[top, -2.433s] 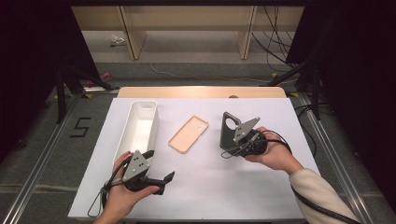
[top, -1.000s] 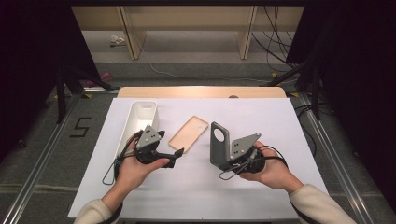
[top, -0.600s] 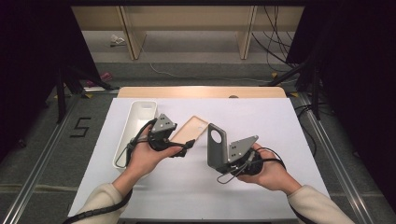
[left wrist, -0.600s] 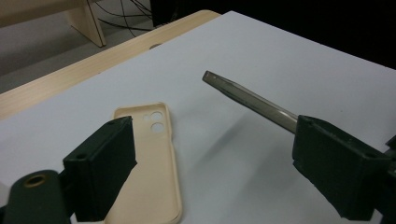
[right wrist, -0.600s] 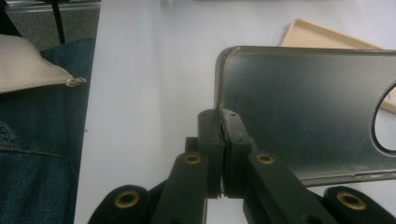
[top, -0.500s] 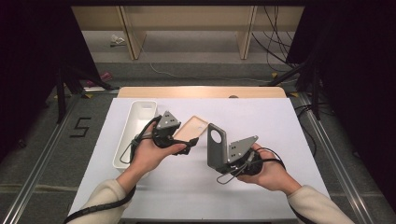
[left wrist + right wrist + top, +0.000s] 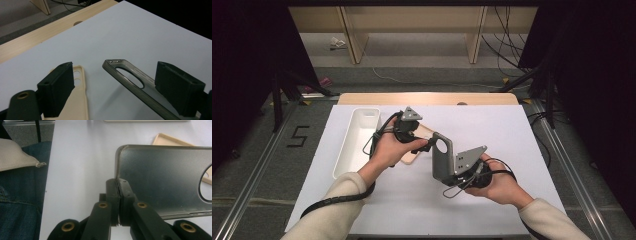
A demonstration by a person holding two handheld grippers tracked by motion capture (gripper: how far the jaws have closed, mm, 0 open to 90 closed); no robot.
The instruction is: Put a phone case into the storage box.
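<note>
A smoky grey phone case [image 7: 443, 157] stands on edge above the table, and my right gripper [image 7: 452, 175] is shut on its lower edge. In the right gripper view the pads [image 7: 118, 187] pinch the rim of the grey case [image 7: 162, 177]. My left gripper [image 7: 426, 142] is open at the case's camera-hole end. Its jaws have just been closing a little. In the left gripper view [image 7: 117, 85] the grey case [image 7: 140, 96] runs between them, close to the right-hand jaw and unpressed. A beige case [image 7: 411, 158] lies flat under the left hand.
A long white tray [image 7: 354, 150] lies along the left side of the white table sheet. The table's wooden far edge [image 7: 427, 98] runs behind it. In the right gripper view the beige case [image 7: 170, 140] lies beyond the grey one, and the person's jeans [image 7: 20, 195] are at the left.
The left hand has moved right and slightly up, from beside the tray to the grey case's top end. The right hand has held the case still for the last second.
</note>
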